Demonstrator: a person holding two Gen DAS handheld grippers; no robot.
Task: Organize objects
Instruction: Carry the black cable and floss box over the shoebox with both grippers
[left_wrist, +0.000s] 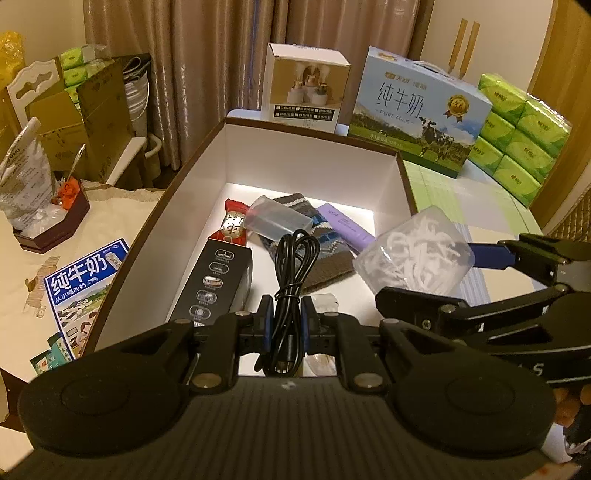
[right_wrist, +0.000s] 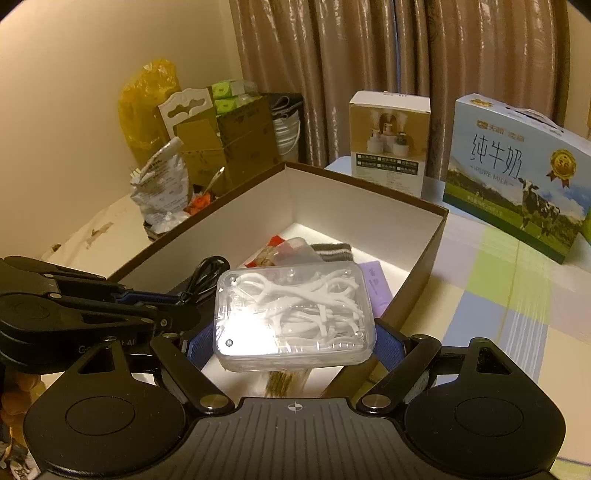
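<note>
In our left tongs (left_wrist: 287, 314) we hold a coiled black cable (left_wrist: 291, 273), clamped between the blue pads, its long axis running straight ahead of us over the near end of the open box (left_wrist: 314, 142). Our right tongs (right_wrist: 293, 341) are clamped on a clear floss-pick case (right_wrist: 293, 317), its long axis lying crosswise between the fingers, above the box's near right corner.

The box has brown outer walls and a white inside, and sits on a table (right_wrist: 498, 295) with a pastel checked cloth. Inside lie a black carton (left_wrist: 218, 280), a red snack packet (left_wrist: 232, 225), a clear tube (left_wrist: 277, 219), a striped knit piece (left_wrist: 310, 254) and a purple packet (left_wrist: 347, 225). Behind stand a milk carton (left_wrist: 417, 114), a small white box (left_wrist: 306, 88) and green tissue packs (left_wrist: 517, 136), before brown curtains (left_wrist: 221, 55).

The case is rounded, see-through, packed with white picks.
</note>
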